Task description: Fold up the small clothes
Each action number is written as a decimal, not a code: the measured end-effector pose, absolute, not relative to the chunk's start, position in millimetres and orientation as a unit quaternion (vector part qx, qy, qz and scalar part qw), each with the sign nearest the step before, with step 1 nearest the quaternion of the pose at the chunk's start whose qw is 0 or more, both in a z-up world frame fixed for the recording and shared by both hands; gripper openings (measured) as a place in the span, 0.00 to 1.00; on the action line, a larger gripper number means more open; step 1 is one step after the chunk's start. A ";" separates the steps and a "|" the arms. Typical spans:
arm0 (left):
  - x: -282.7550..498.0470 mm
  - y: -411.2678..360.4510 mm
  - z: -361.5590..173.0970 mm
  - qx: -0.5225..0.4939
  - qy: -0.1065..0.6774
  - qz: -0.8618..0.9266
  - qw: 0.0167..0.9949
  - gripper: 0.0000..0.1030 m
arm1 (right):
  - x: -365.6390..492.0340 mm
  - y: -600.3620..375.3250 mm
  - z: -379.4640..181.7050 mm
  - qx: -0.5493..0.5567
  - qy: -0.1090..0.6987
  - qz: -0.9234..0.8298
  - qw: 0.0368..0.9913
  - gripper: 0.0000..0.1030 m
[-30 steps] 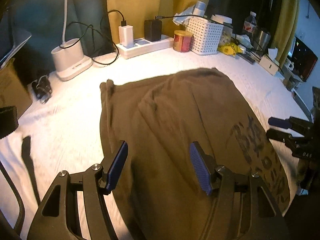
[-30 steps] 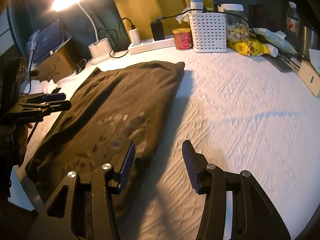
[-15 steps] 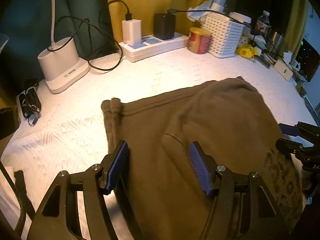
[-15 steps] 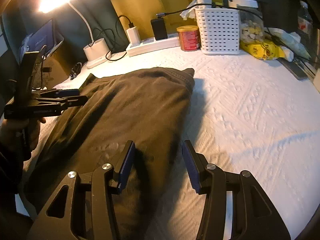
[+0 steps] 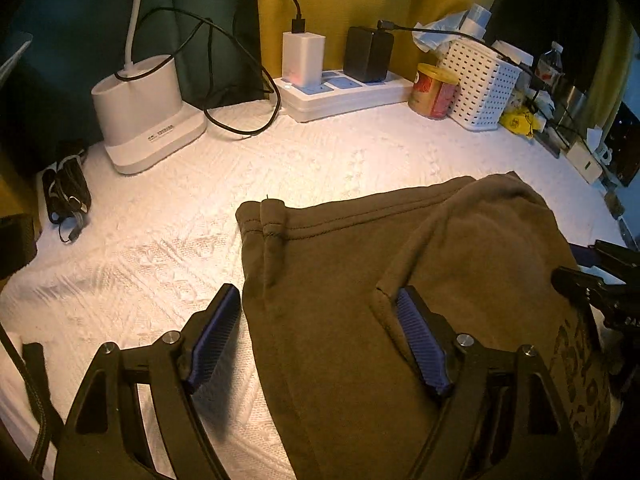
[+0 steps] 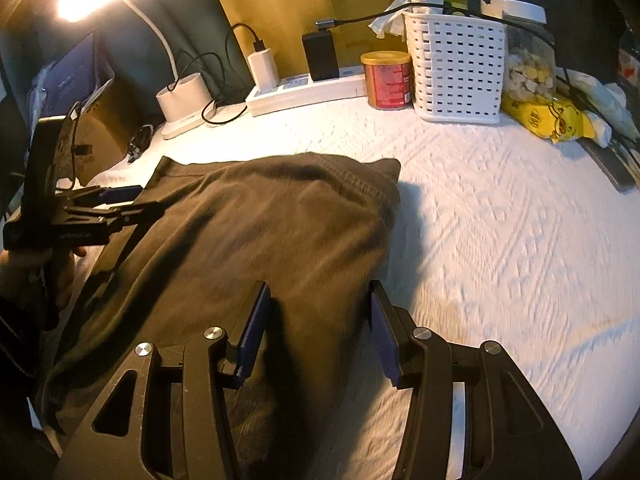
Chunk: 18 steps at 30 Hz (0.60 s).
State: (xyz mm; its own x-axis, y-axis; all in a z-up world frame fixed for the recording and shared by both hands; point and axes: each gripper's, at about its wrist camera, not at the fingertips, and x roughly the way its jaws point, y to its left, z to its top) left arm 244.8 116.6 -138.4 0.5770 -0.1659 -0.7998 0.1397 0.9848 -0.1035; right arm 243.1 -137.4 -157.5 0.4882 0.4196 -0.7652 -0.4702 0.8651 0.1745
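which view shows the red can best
Right wrist view: the red can stands large and unblocked beside the basket. Left wrist view shows the same can smaller and tilted by the lens.

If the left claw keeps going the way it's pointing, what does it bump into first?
Most likely the brown garment. The left claw points down over the garment's left edge, open, with nothing held. One finger hangs over the white tablecloth, so that side may meet the cloth instead.

Both wrist cams sit close above the garment [image 5: 420, 280], angled steeply down, facing the back wall. Left covers its left edge, right its right edge. Shared: garment, power strip [image 6: 304, 90], basket [image 5: 484, 84].
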 end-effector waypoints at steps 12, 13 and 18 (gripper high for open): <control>240.2 96.2 -139.4 -0.019 0.442 -0.150 0.884 0.86 | 275.8 -136.0 -159.9 -0.027 0.428 0.264 0.864 0.78; 240.0 93.6 -139.2 -0.018 0.444 -0.157 0.882 0.86 | 279.1 -134.3 -161.1 -0.027 0.430 0.270 0.861 0.78; 237.0 83.4 -138.7 -0.029 0.444 -0.180 0.877 0.86 | 284.0 -121.9 -161.9 -0.045 0.430 0.289 0.854 0.78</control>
